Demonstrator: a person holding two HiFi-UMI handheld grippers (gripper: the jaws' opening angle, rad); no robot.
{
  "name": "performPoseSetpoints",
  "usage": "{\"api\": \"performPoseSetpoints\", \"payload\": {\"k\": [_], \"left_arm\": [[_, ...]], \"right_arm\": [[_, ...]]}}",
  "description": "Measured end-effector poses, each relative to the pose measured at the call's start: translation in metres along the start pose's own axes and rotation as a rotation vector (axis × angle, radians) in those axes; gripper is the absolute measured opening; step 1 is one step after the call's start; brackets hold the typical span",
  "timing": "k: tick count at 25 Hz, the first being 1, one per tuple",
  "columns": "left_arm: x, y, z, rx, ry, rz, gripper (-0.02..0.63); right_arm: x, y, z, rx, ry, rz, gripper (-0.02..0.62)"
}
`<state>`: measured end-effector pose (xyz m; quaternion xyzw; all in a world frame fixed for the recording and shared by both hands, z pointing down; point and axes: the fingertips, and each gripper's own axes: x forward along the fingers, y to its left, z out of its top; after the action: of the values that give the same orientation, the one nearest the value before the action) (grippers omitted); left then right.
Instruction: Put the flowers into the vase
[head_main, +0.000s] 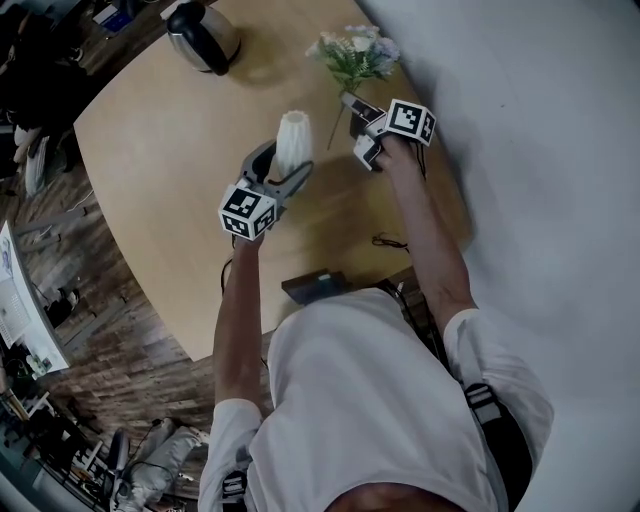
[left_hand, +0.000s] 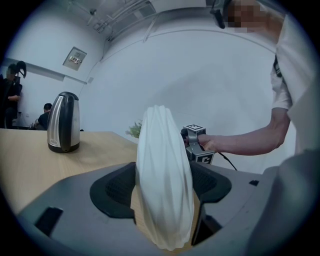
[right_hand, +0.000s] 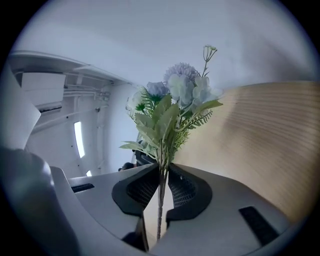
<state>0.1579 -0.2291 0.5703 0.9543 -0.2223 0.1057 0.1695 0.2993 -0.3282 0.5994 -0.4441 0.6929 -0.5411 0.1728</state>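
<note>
Snugly between right fingers (right_hand: 134, 192): flower stems (right_hand: 160, 201)

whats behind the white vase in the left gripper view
Behind the vase show the right tongs and a few leaves of the flowers. The vase covers the rest of the flowers.

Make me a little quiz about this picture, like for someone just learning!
1. True or false: the left tongs grip the vase.
2. What do the right tongs hold? A) the vase B) the flowers C) nothing
3. Fill in: the shiny ____ stands on the table.

Key: 1 true; 2 B, by the stems; 3 kettle.
</note>
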Motion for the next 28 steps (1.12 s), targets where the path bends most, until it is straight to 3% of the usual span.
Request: {"api": "performPoseSetpoints", "payload": {"k": [12,16,19,28], "left_arm": [[-0.058,0.012,-0.009,0.029,-0.003,0.065,0.345],[-0.085,0.020,-0.017,0.040,-0.009,0.079,0.345],[-0.089,0.006,-0.014,0.063,-0.008,0.084,0.345],[-0.096,-0.011,0.009,0.093,-0.036,0.108,0.345]], "right_arm": [[0.012,0.129,0.021,-0.044,-0.185,0.208,0.063],[0.027,0.174,0.006,-0.064,-0.202,0.288,0.063],[0.017,0.196,0.006,-0.113,-0.206,0.300,0.063],[0.012,0.255,-0.017,-0.261,-0.125,0.382,0.063]]}}
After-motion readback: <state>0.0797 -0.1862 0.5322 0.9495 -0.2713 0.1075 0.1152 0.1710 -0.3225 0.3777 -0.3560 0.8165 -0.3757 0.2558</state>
